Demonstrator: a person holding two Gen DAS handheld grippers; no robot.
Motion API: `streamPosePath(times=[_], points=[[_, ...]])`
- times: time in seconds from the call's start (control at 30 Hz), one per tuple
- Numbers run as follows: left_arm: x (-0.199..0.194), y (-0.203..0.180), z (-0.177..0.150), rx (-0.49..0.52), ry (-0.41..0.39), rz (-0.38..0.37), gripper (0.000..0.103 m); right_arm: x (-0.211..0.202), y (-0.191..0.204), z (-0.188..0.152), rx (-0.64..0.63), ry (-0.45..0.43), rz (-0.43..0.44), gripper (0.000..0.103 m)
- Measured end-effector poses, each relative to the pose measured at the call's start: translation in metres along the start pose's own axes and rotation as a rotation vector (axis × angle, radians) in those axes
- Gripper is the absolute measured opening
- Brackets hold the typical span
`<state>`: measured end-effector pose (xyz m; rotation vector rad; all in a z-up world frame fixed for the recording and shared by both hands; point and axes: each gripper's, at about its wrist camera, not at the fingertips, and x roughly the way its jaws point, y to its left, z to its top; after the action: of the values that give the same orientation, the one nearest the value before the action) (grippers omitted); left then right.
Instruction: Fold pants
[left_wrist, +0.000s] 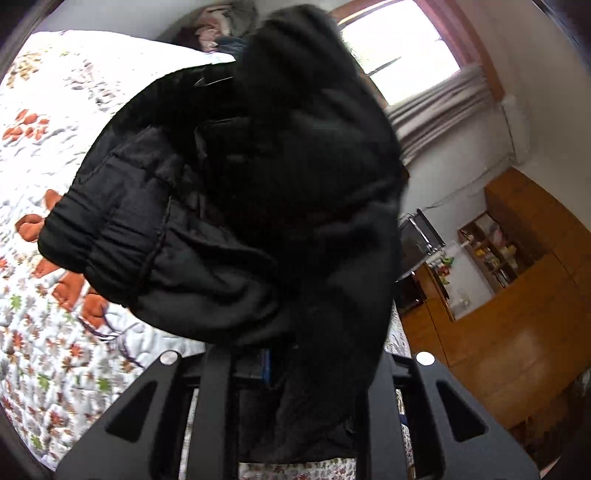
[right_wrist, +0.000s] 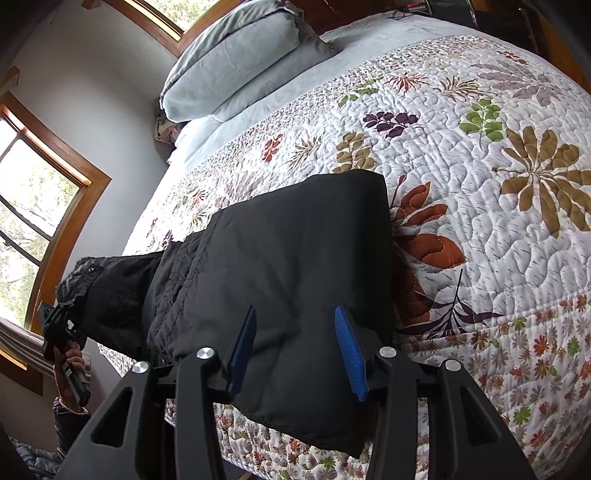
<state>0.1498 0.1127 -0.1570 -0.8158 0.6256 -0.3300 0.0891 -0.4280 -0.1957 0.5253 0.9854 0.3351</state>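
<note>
Pants (right_wrist: 280, 266) — black, padded, with a gathered elastic waistband — lie across the near edge of a bed covered by a floral quilt (right_wrist: 480, 177). One end rests flat on the quilt; the other end is bunched and lifted off to the side by the left gripper (right_wrist: 64, 321), held in the person's hand (right_wrist: 70, 360).

In the left wrist view that gripper's fingers are buried under dark cloth, so their tips cannot be seen, but the fabric hangs from between them and they read as pinched tight on the pants. The right gripper (right_wrist: 295, 350) sits low over the flat end with its blue pads (right_wrist: 349, 350) standing apart. The cloth lies under and between them, not squeezed as far as can be told.

The step in hand looks like the fold itself: one end raised, ready to be carried over the part that lies flat. The next move calls for the left hand to bring its bunch across and lay it squarely on the resting half. The right gripper should meanwhile pin or clamp its end so the slippery padded cloth does not drag along the quilt.

No brand, label or writing can be read in either view.
</note>
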Motion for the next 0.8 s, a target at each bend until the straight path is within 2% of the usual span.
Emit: streamPosePath(times=[0.47, 0.8], points=[[0.031, -0.062, -0.021, 0.177, 0.066, -0.036, 0.020, -0.009, 0.013, 0.010, -0.034, -0.026, 0.013, 0.047], [0.077, -0.092, -0.026, 0.327, 0.133, -0.002, 0.023, 0.000, 0.025, 0.021, -0.021, -0.017, 0.101, 0.047]])
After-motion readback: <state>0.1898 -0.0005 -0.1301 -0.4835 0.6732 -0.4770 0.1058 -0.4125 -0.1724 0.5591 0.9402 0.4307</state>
